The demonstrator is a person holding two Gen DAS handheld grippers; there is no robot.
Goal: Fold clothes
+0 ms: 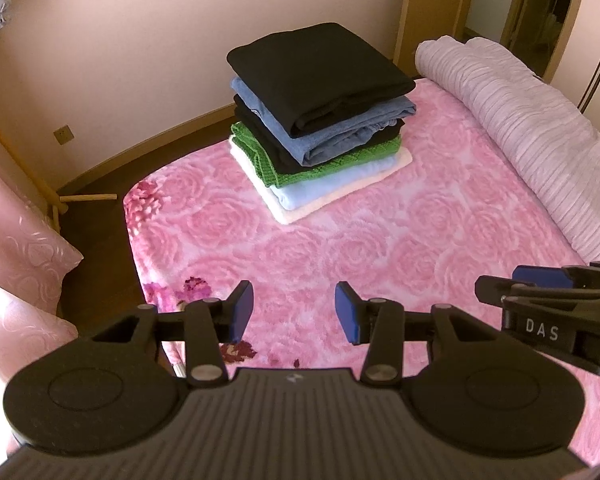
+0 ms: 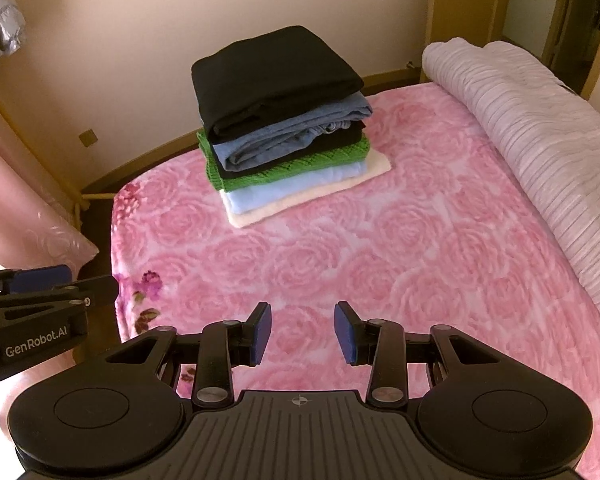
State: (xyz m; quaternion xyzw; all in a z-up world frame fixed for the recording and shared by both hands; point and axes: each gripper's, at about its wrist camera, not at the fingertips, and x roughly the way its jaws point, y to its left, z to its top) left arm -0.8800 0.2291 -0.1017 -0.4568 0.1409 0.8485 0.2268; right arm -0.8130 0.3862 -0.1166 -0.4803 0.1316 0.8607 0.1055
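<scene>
A stack of several folded clothes (image 1: 320, 120) (image 2: 284, 120) stands on the far part of the pink rose-patterned bed cover (image 1: 360, 248) (image 2: 360, 248); a black garment is on top, then blue-grey, black, green knit, pale blue and cream. My left gripper (image 1: 295, 312) hovers open over the near edge of the bed, nothing between its blue pads. My right gripper (image 2: 303, 332) is open too and holds nothing. Each gripper shows at the side of the other's view: the right gripper (image 1: 540, 280) at the right edge, the left gripper (image 2: 40, 280) at the left edge.
A rolled pale lilac ribbed quilt (image 1: 540, 140) (image 2: 540, 140) lies along the bed's right side. Pink pillows (image 1: 24, 248) (image 2: 28, 220) sit at the left. The dark floor and a wooden skirting (image 1: 140, 152) border the bed's far-left corner, below a cream wall with a socket (image 1: 63, 134).
</scene>
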